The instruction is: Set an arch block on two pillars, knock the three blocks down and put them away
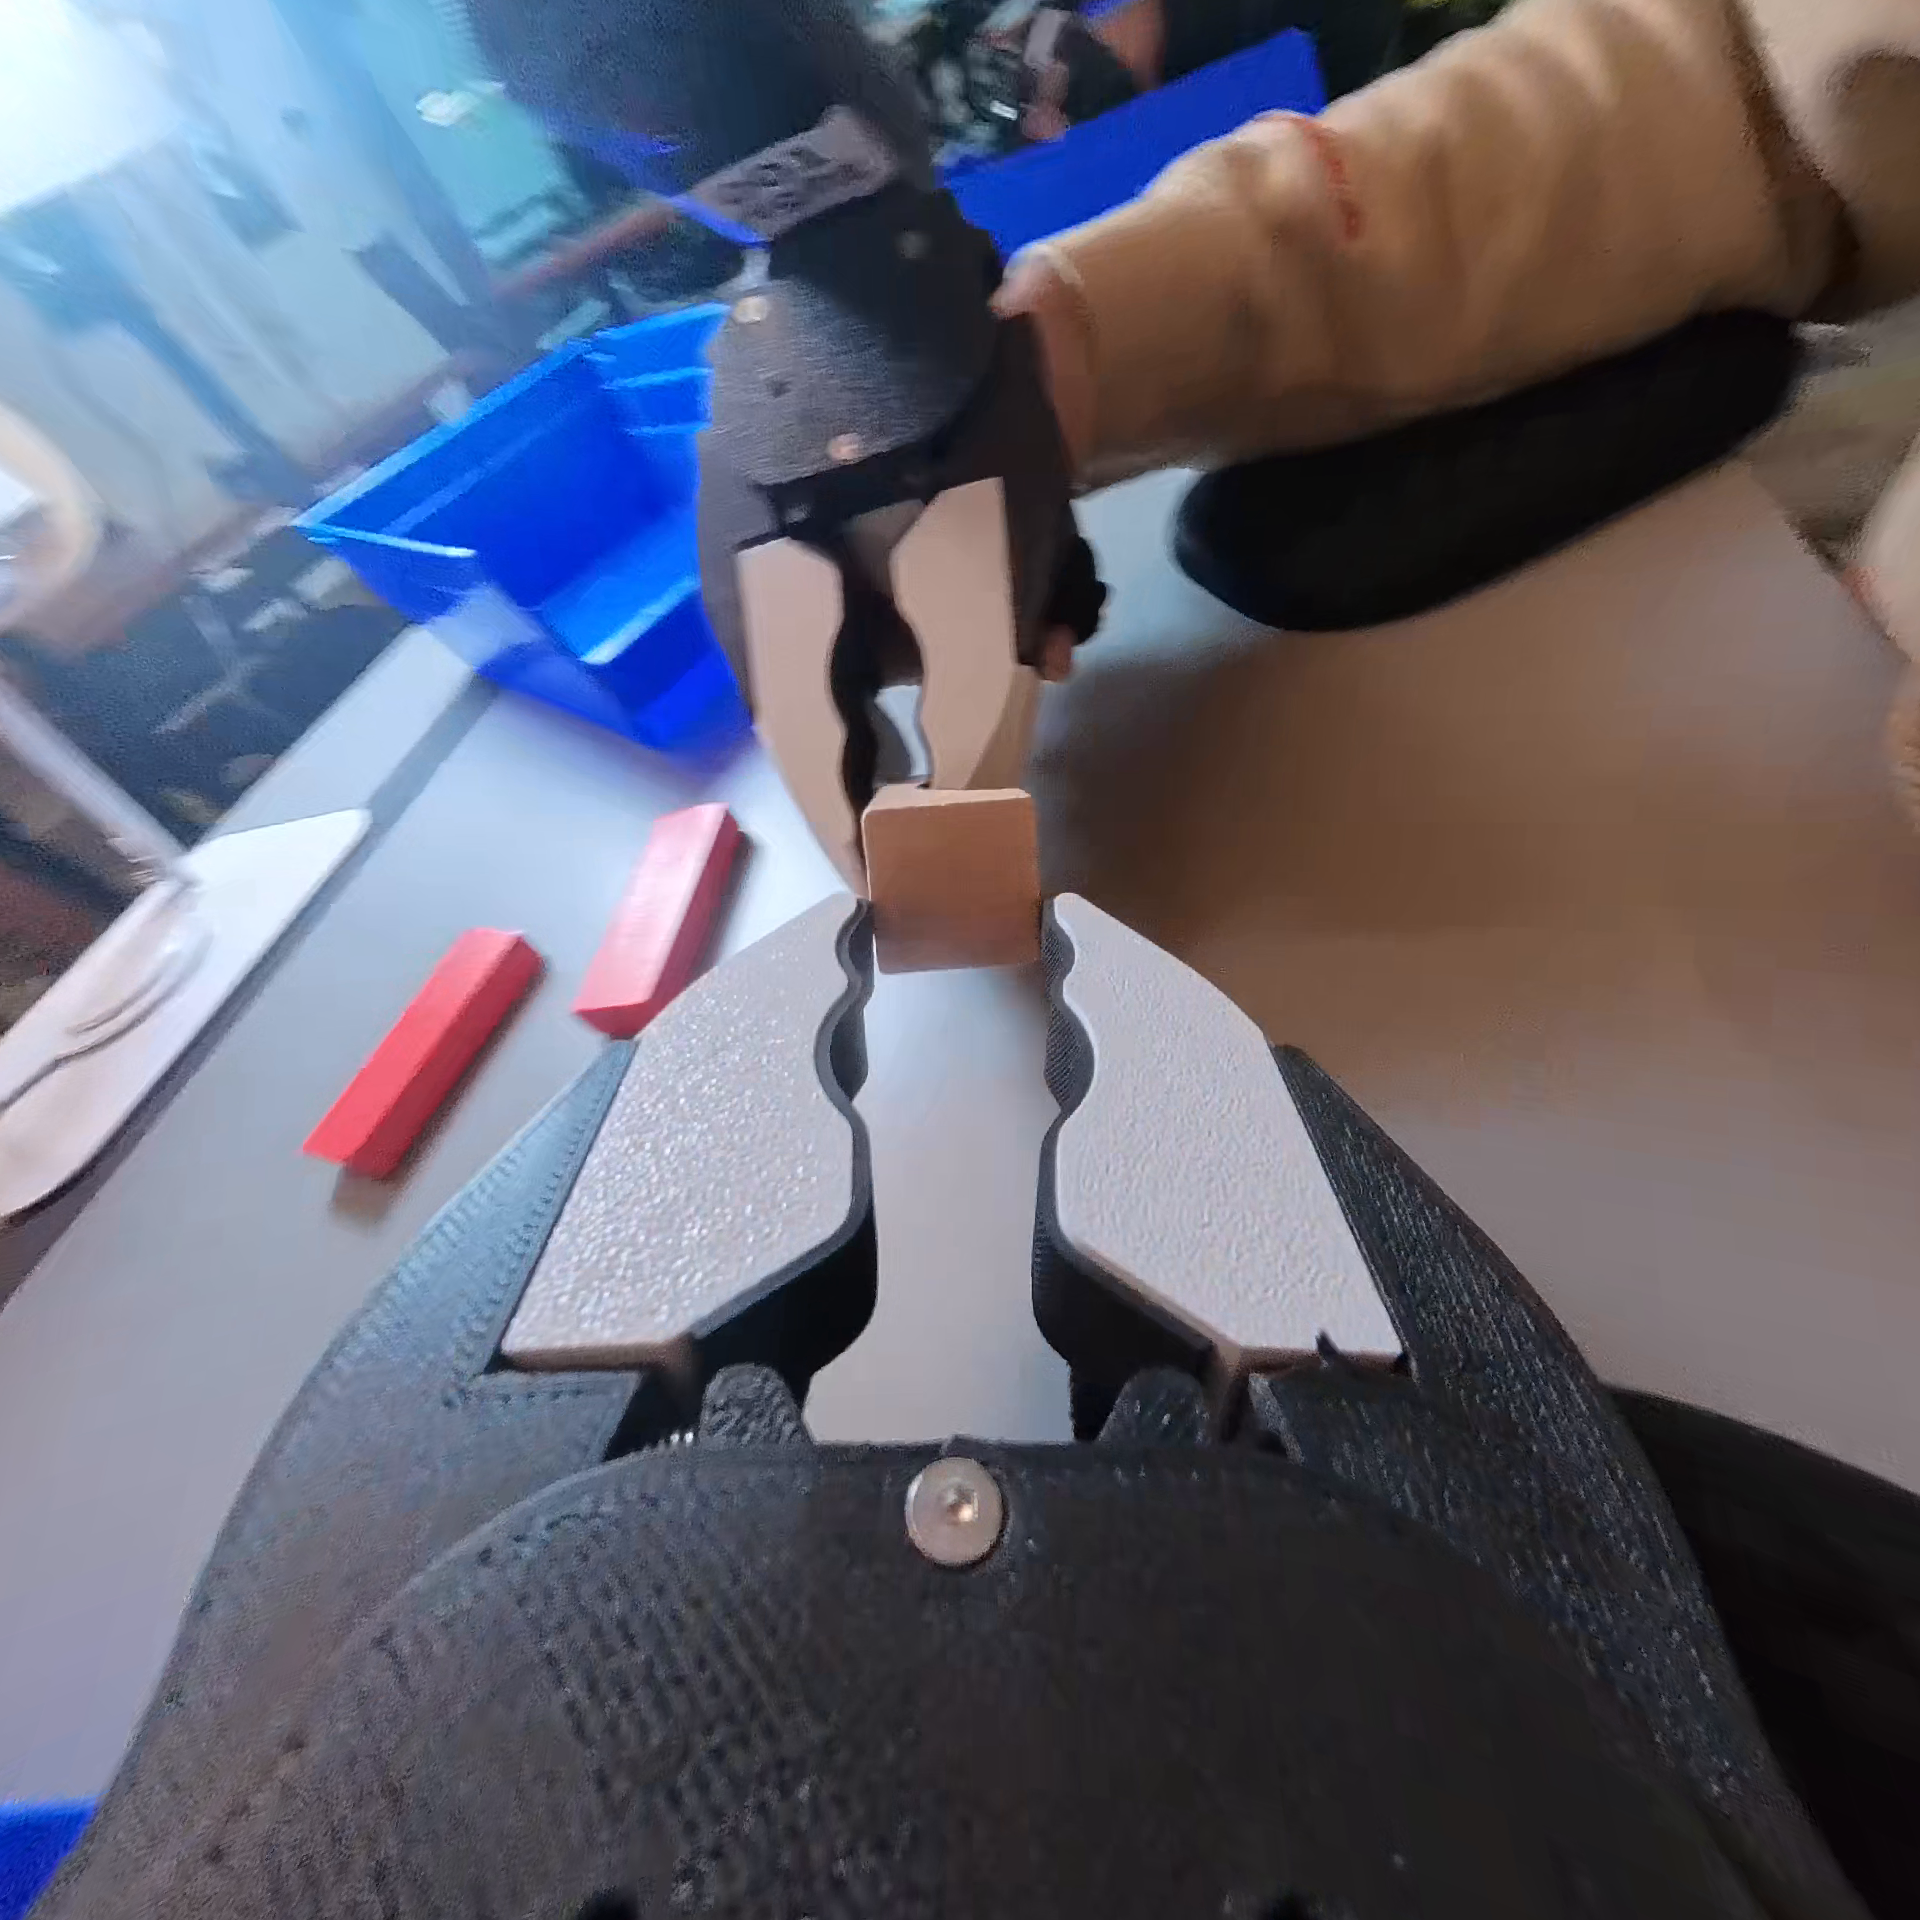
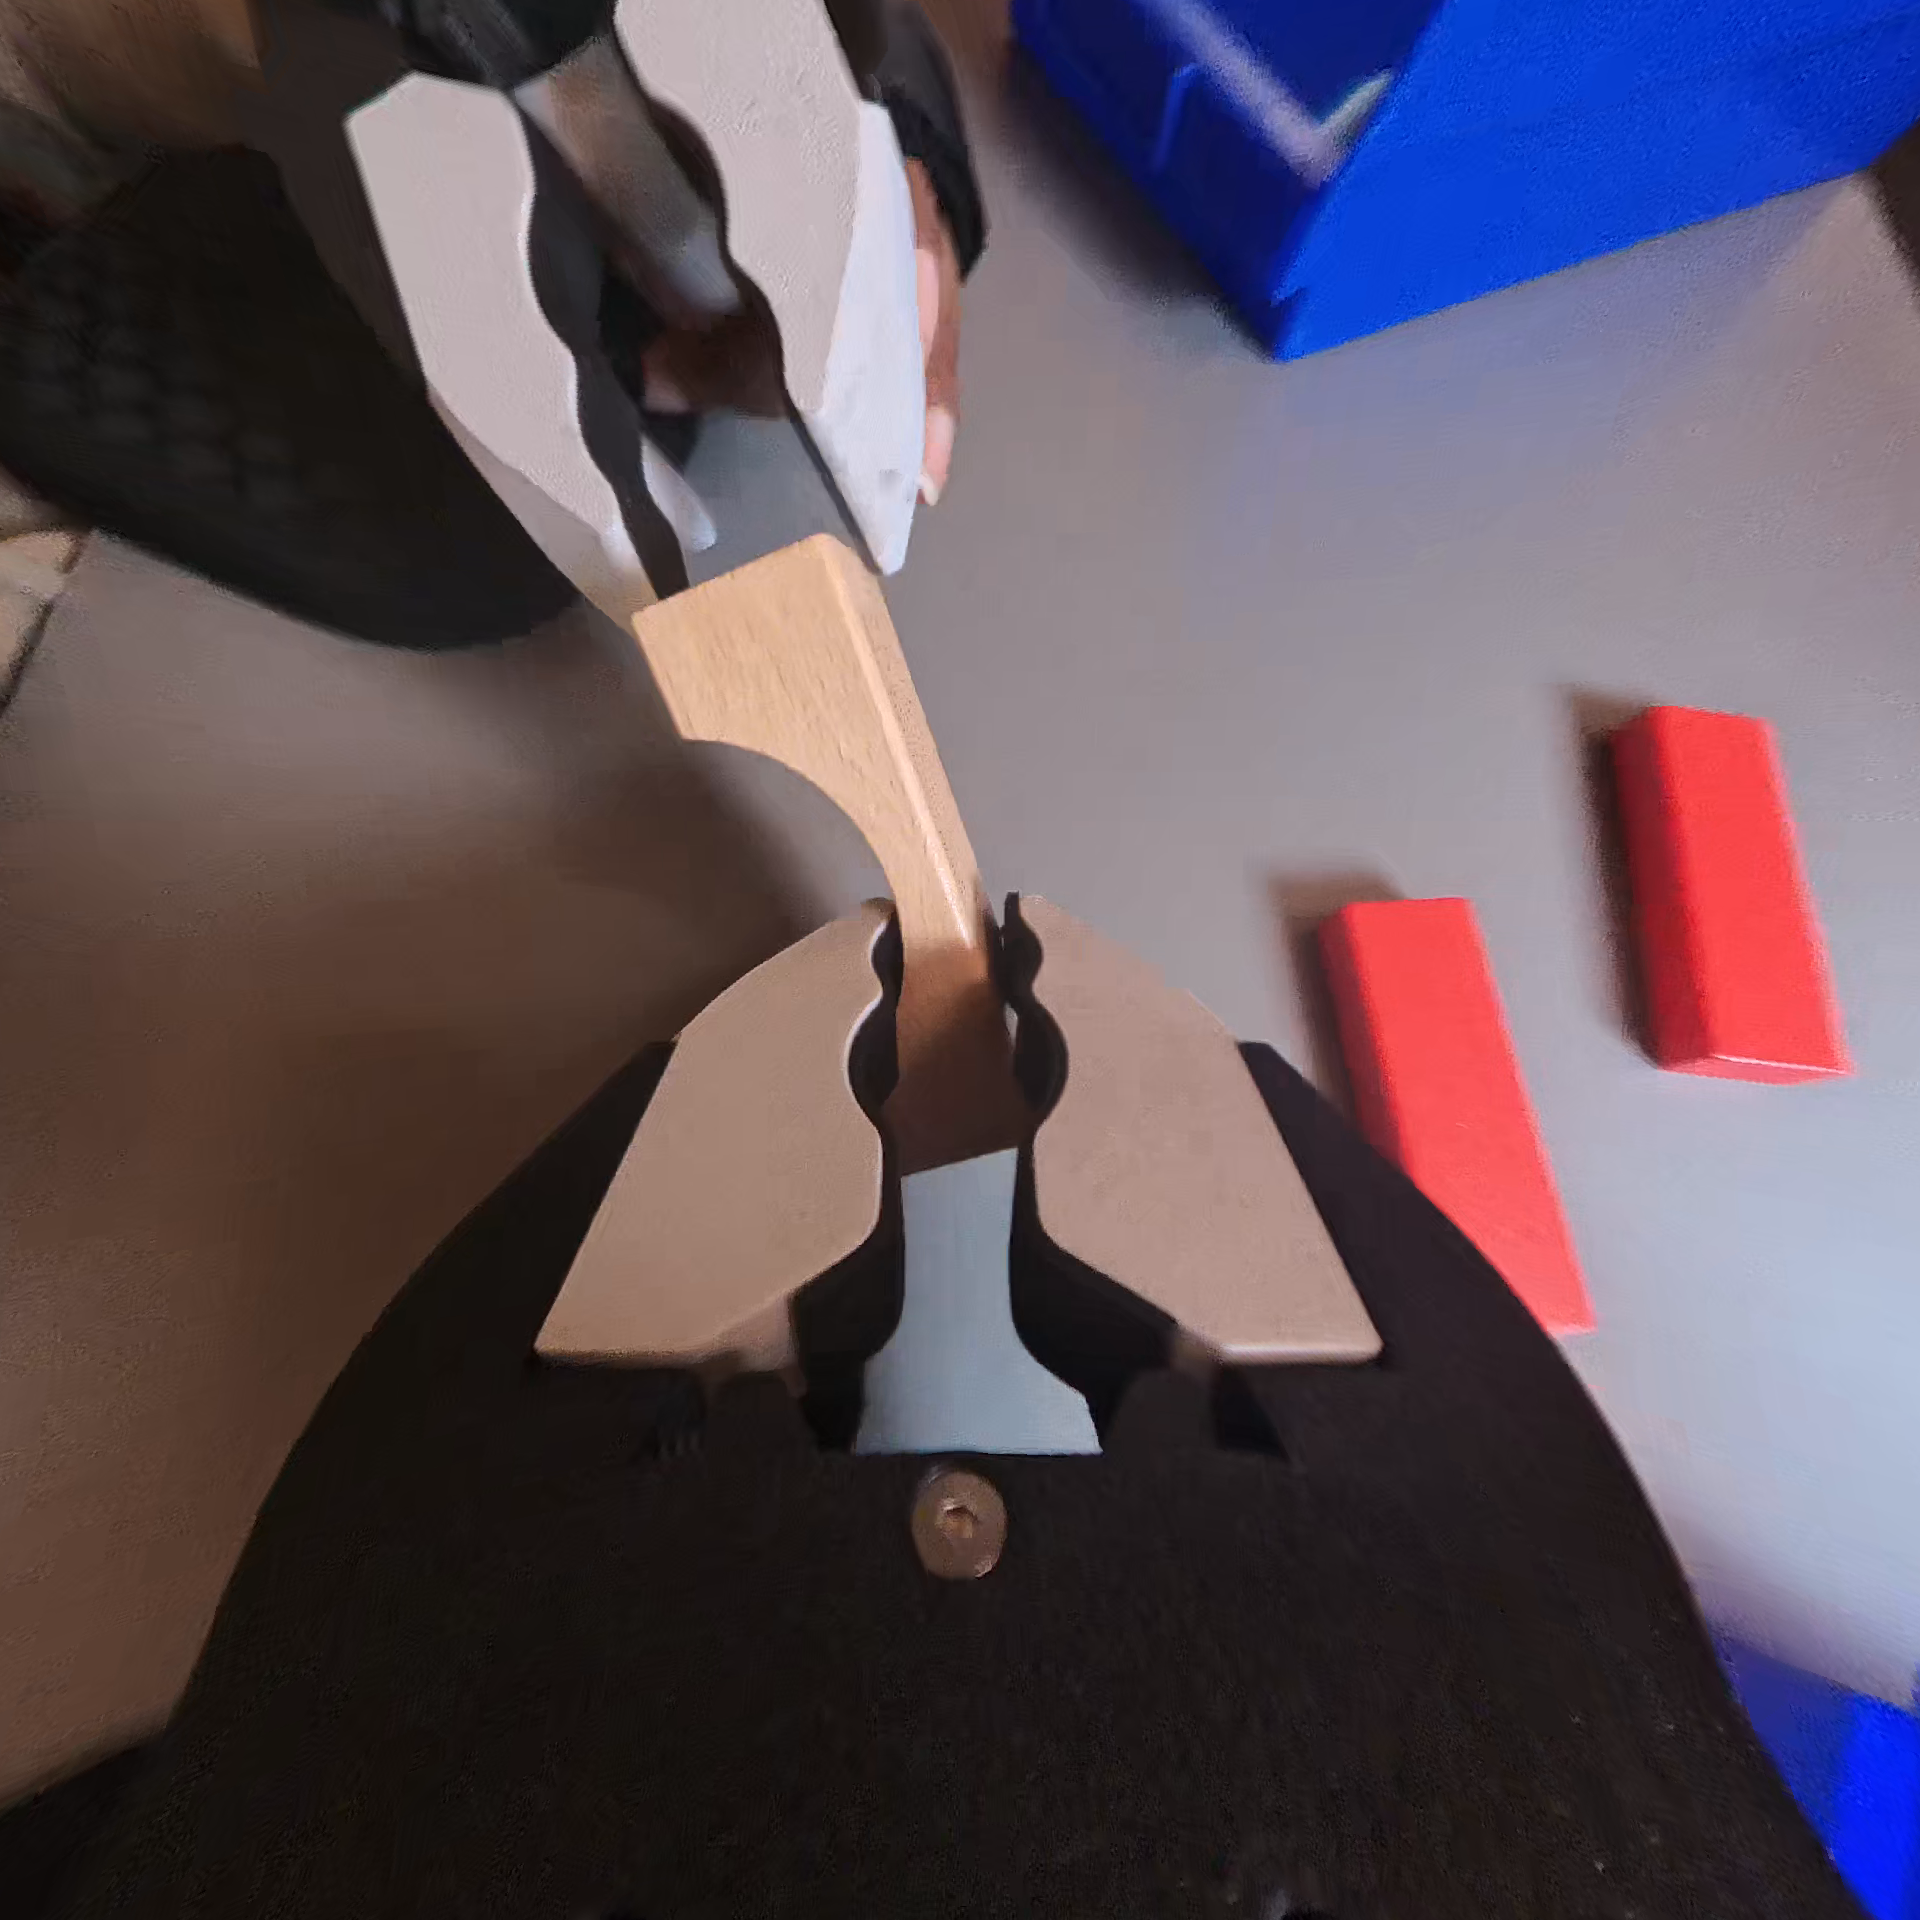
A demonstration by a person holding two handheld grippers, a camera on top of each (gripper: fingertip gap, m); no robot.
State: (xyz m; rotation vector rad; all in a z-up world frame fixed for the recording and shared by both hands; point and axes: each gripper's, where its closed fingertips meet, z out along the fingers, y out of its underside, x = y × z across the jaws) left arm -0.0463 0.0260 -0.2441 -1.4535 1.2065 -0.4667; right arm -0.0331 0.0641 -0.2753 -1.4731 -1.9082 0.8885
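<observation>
The wooden arch block (image 2: pixel 805 717) is up in the air above the grey table (image 2: pixel 1195 623). The right gripper (image 2: pixel 951 925) is squeezed tight on one end of it. The left gripper (image 1: pixel 951 914) has its two tips at the sides of the other end, and they look like they touch it, but I cannot tell if it really squeezes.

The two red pillar blocks (image 2: pixel 1444 1101) lie flat on the table beside the arch block, a little apart from each other. None of them stands up. A blue bin (image 2: pixel 1558 187) sits farther off from the arch block, past the red blocks.

I think this is one of two steps. It may be the very start, because the pillars are not standing yet. Or the blocks may already be knocked down and the arch is going to the bin. I cannot tell which. If it is the start, the red blocks must be stood up first, close enough for the arch to sit on both.

The arch block is pale, smooth wood with a round scoop cut out of one long side. The red blocks are long, flat and painted. The gripper fingers (image 1: pixel 717 1143) are light grey, bumpy on top, with wavy inner edges.
</observation>
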